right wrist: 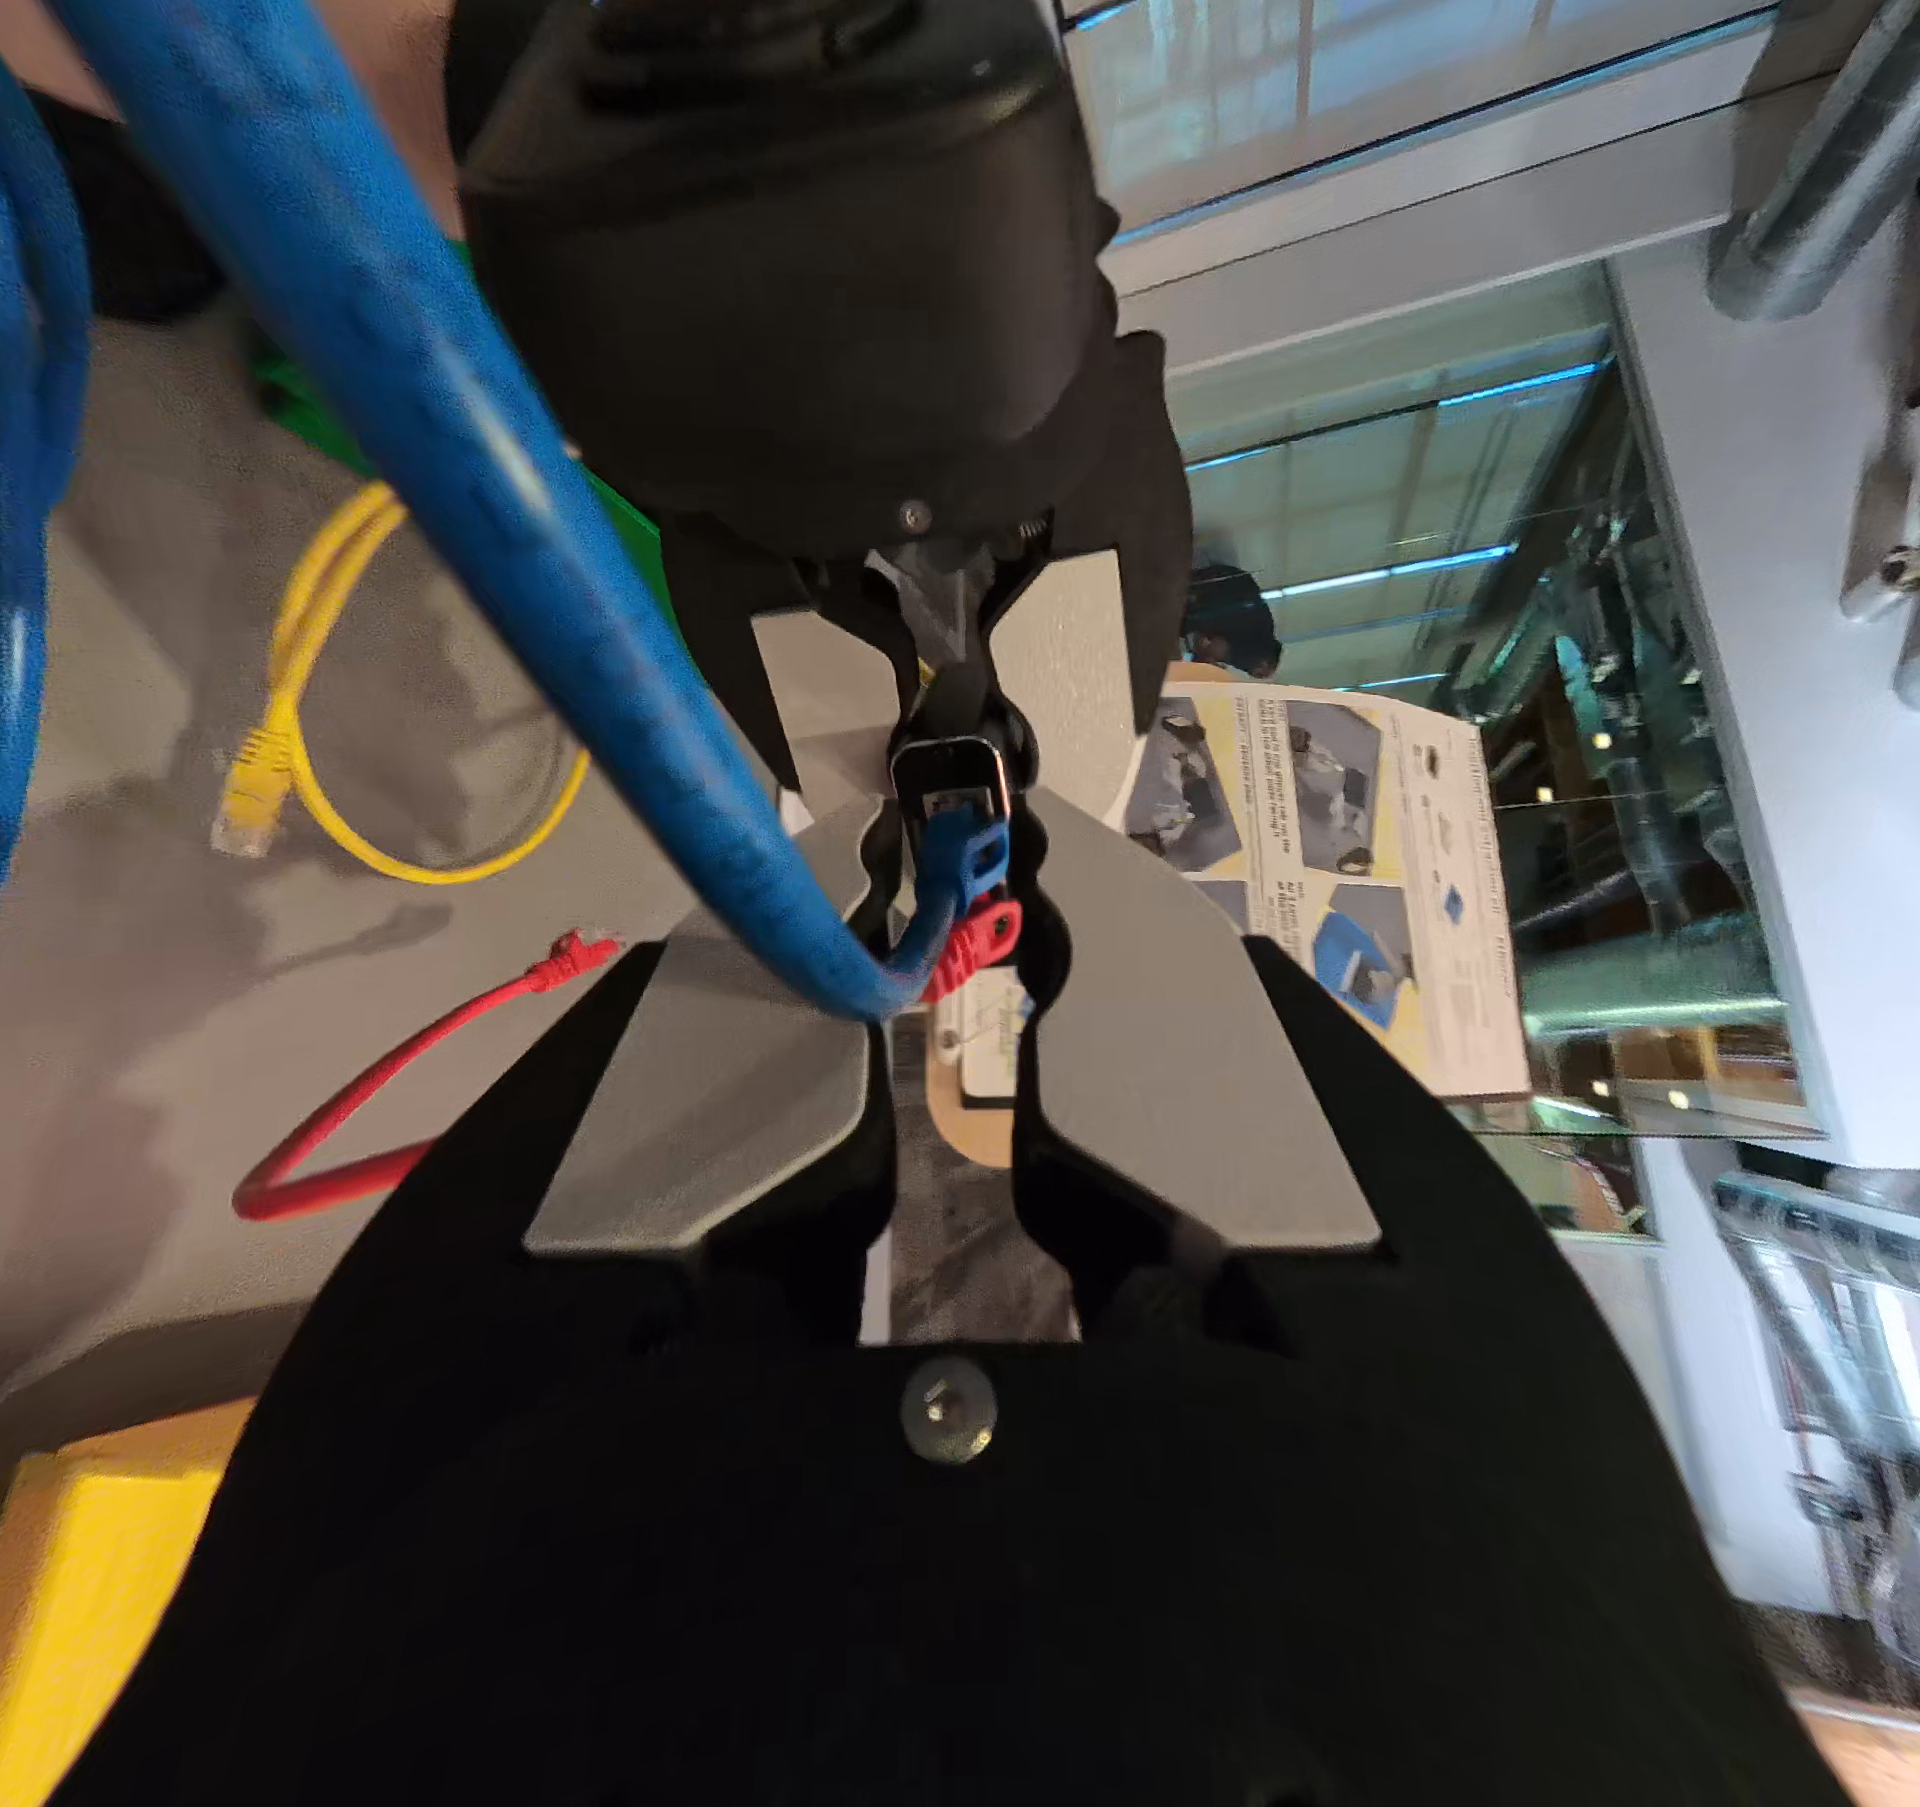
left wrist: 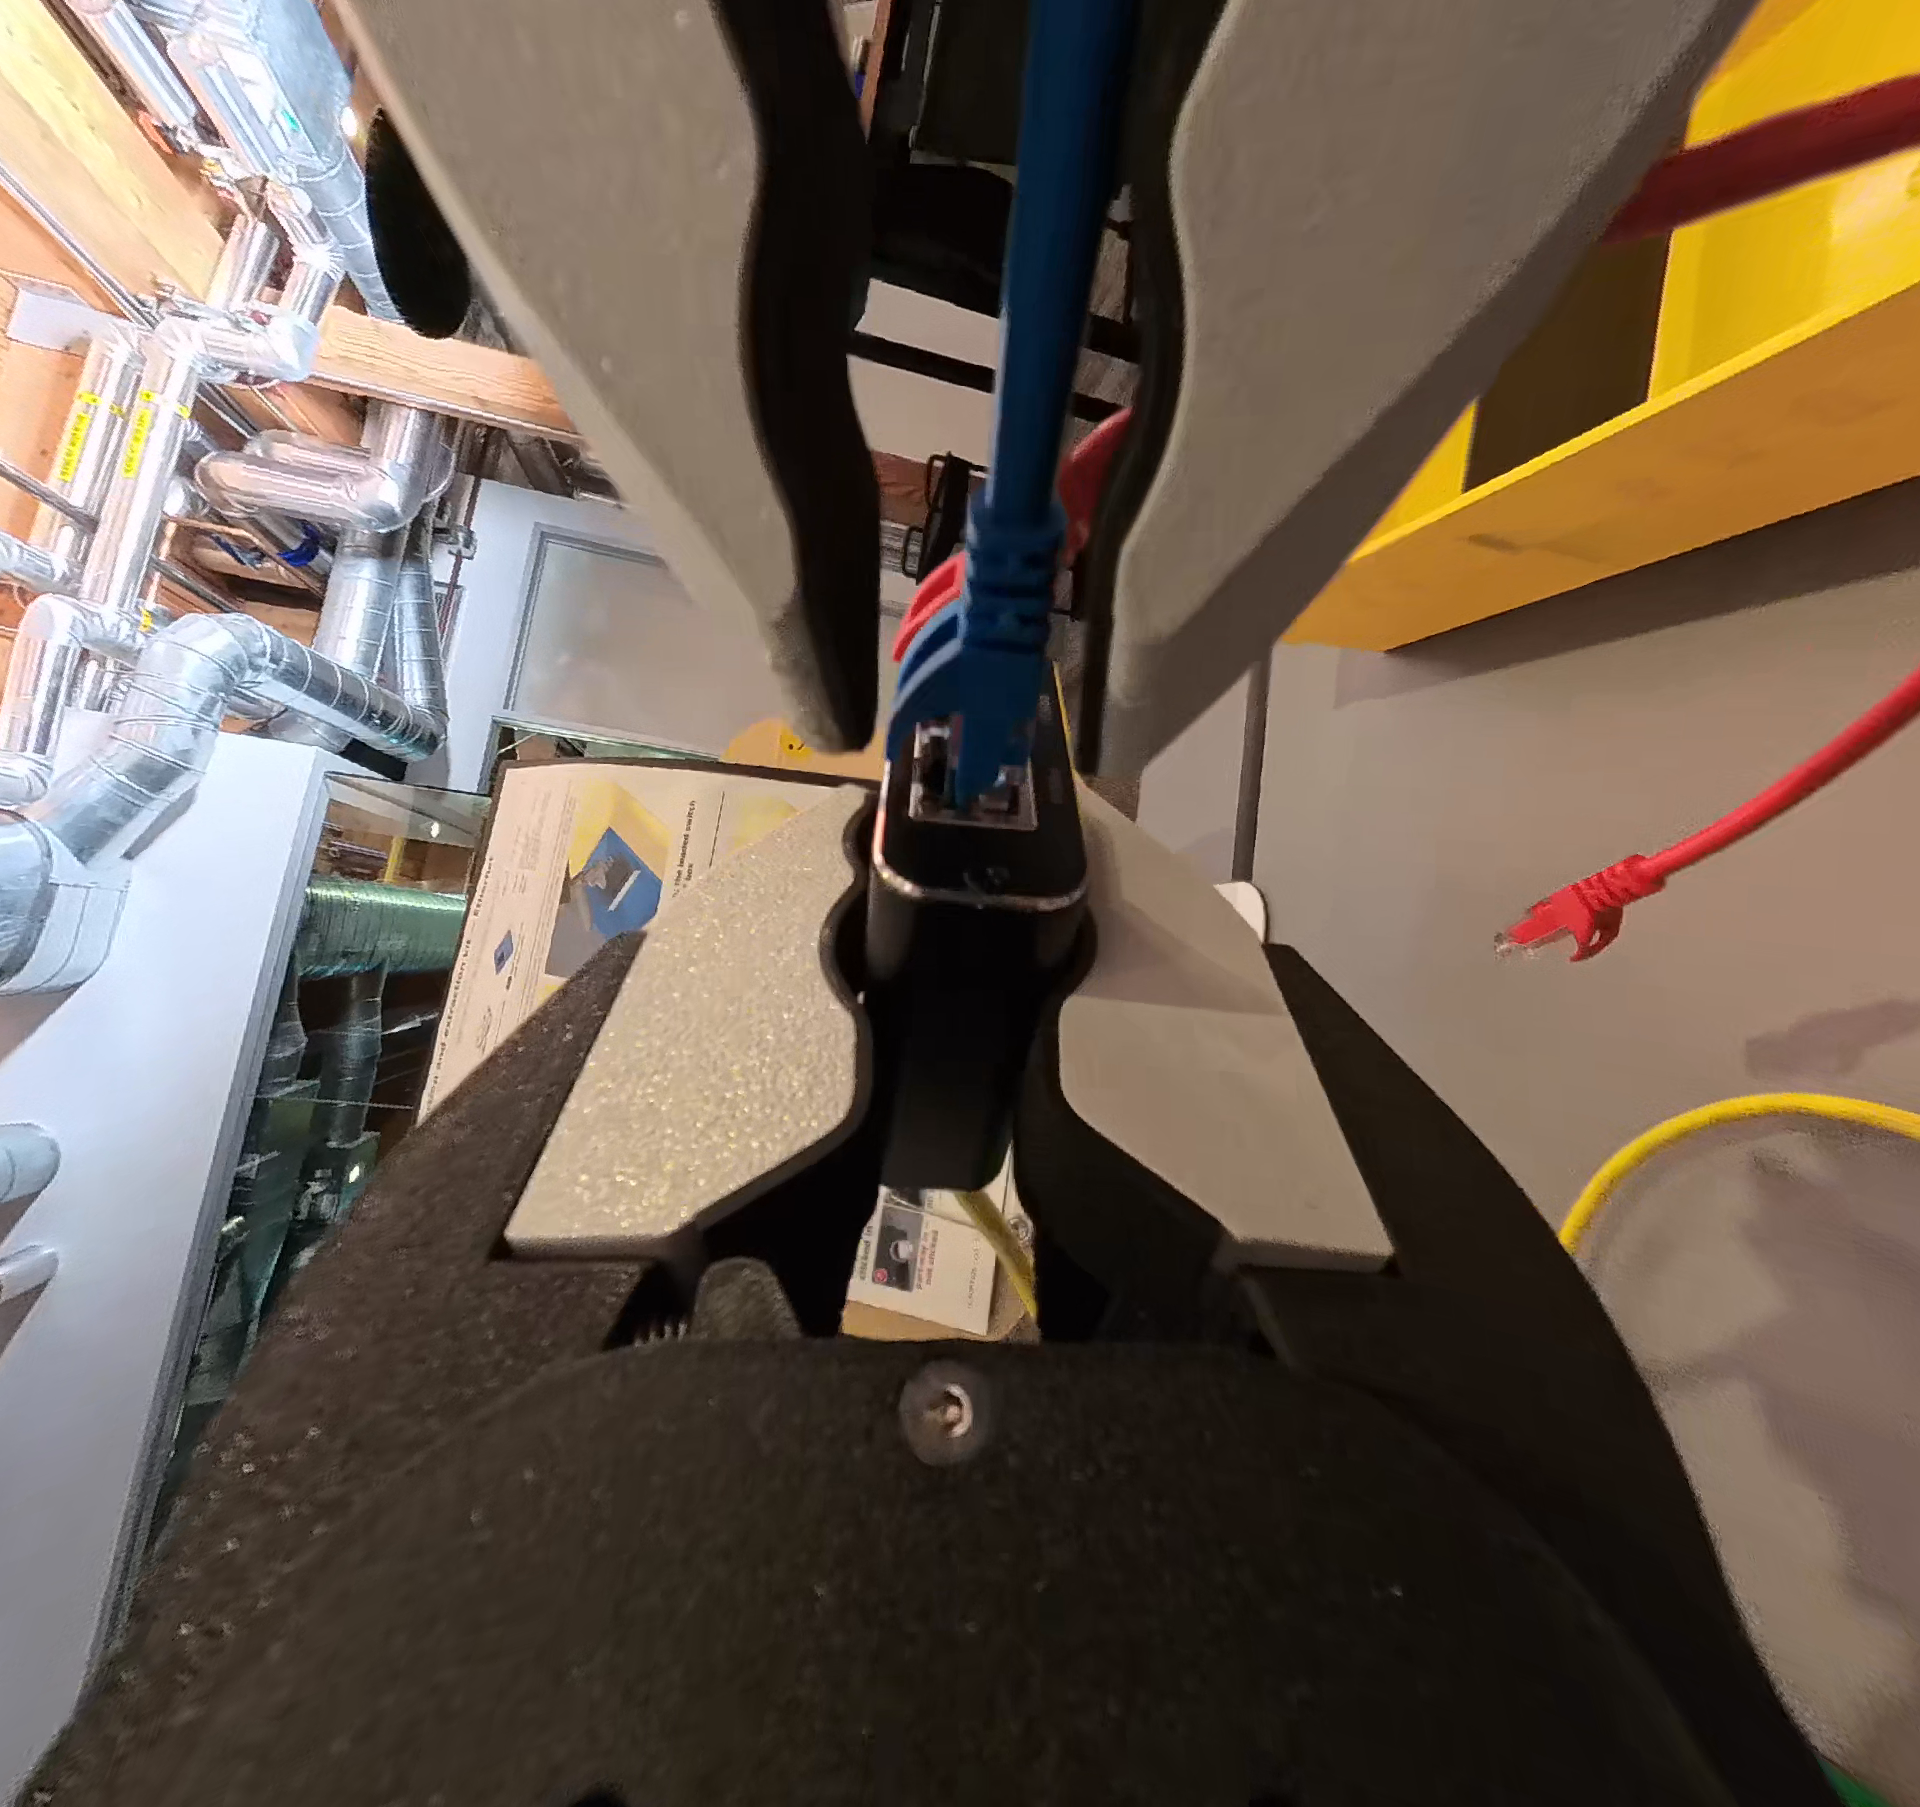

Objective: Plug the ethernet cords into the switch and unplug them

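We hold the switch [left wrist: 977, 947] in our left gripper [left wrist: 971, 916], jaws narrowed tight on its black body, its port face turned straight away from us toward the right gripper [left wrist: 977, 708]. The blue plug [left wrist: 987, 677] sits in a port, its cord [left wrist: 1070, 199] running back along the same line, so plug axis, switch axis and both grippers lie nearly end to end. A red plug [left wrist: 935, 604] sits beside the blue one, seemingly in the neighbouring port.

The right gripper [right wrist: 956, 884] is the nearer to the plugs: its fingers flank the blue plug [right wrist: 971, 853] and red plug [right wrist: 977, 947], jaws narrow, but we cannot tell whether they pinch a plug or merely bracket it. We judge the coming move turns on pulling or pushing dead along that shared axis.

The left view shows the port face and a gap at one right fingertip; the right view shows the blue cord [right wrist: 416, 386] looping aside, plus a loose yellow cord [right wrist: 260, 770] and a red cord [right wrist: 416, 1040] lying on the grey table [right wrist: 156, 978]
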Available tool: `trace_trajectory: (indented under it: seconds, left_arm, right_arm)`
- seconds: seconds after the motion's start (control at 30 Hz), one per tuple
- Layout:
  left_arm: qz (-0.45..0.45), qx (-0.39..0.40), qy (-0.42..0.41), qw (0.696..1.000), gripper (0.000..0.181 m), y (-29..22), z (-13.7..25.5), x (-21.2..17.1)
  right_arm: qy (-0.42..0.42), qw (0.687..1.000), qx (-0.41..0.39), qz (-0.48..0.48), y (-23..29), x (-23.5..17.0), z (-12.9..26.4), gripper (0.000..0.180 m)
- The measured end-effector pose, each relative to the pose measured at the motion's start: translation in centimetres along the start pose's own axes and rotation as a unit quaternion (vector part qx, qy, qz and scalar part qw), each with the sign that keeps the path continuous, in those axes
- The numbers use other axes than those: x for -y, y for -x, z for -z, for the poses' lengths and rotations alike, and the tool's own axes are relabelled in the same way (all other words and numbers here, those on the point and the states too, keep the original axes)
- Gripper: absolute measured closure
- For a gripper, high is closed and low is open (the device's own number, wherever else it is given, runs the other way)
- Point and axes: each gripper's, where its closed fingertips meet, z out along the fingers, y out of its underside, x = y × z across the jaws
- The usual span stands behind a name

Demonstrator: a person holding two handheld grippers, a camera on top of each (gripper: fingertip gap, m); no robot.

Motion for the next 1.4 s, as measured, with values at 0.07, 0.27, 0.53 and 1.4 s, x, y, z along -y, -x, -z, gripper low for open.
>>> trace_trajectory:
  seconds: [0.07, 0.27, 0.53, 1.4]
  left_arm:
    - [-0.002, 0.002, 0.003, 1.0, 0.154, 0.0, -0.1, -0.1]
    - [0.0, 0.003, 0.003, 1.0, 0.154, 0.1, 0.1, -0.2]
    - [0.009, -0.002, 0.008, 1.0, 0.154, 0.3, 0.4, -0.4]
    - [-0.016, 0.008, 0.007, 1.0, 0.154, -0.3, -0.5, -0.7]
  right_arm:
    - [0.005, 1.0, 0.001, -0.008, -0.1, -0.2, -0.1, 0.159]
    - [0.024, 1.0, -0.007, -0.008, -0.2, -0.6, -0.2, 0.16]
    - [0.007, 0.999, -0.032, 0.021, -0.7, -0.4, -0.5, 0.163]
    - [0.034, 0.998, 0.02, -0.045, 0.1, -1.5, -0.7, 0.164]
